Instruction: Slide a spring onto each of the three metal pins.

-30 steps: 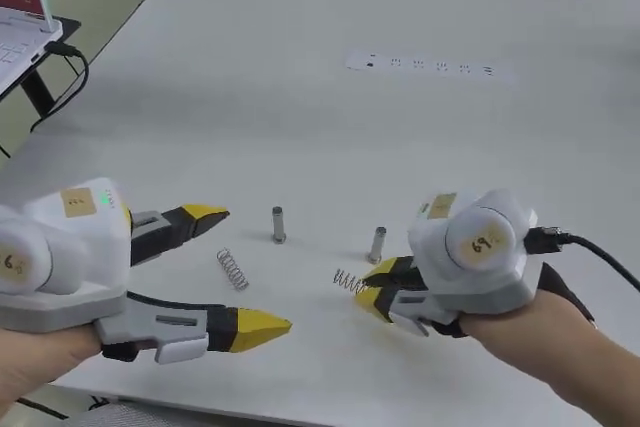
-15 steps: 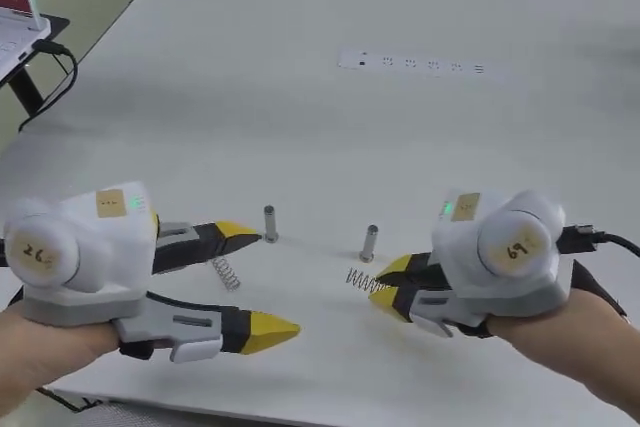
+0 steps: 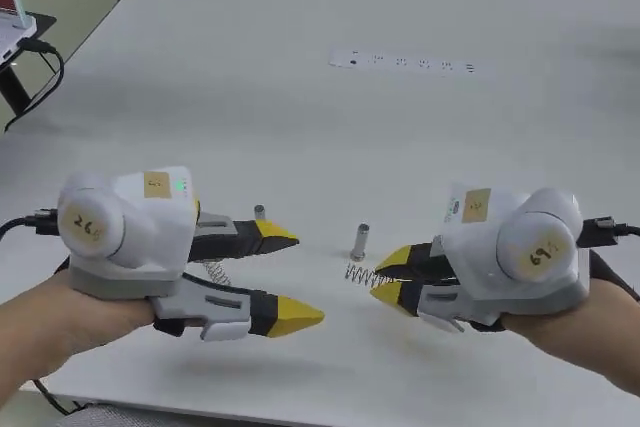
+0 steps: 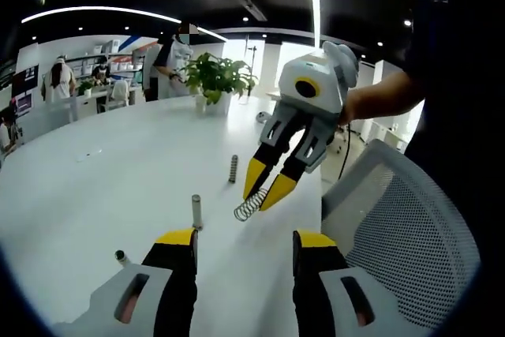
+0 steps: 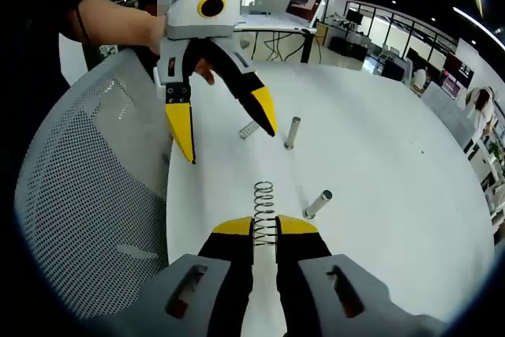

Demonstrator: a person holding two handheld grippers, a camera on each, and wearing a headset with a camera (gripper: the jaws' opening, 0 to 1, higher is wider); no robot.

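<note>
Clamping spring (image 5: 263,195) by one end, you are holding right gripper (image 3: 385,279) closed on it, coil jutting toward upright pin (image 3: 359,242) near table's (image 3: 450,147) front edge. Left gripper (image 3: 296,277) is hanging spread, empty. Spring is looking light, squashy, likely flicking loose; grip end coils only, gently.

In the head view the left tongs (image 3: 308,277) cover part of a spring (image 3: 213,270) and the lower part of a pin (image 3: 260,212). The near end of a second spring (image 3: 355,273) is lost between the jaws of the right tongs (image 3: 375,278). The left edge cuts off a laptop (image 3: 14,23).
</note>
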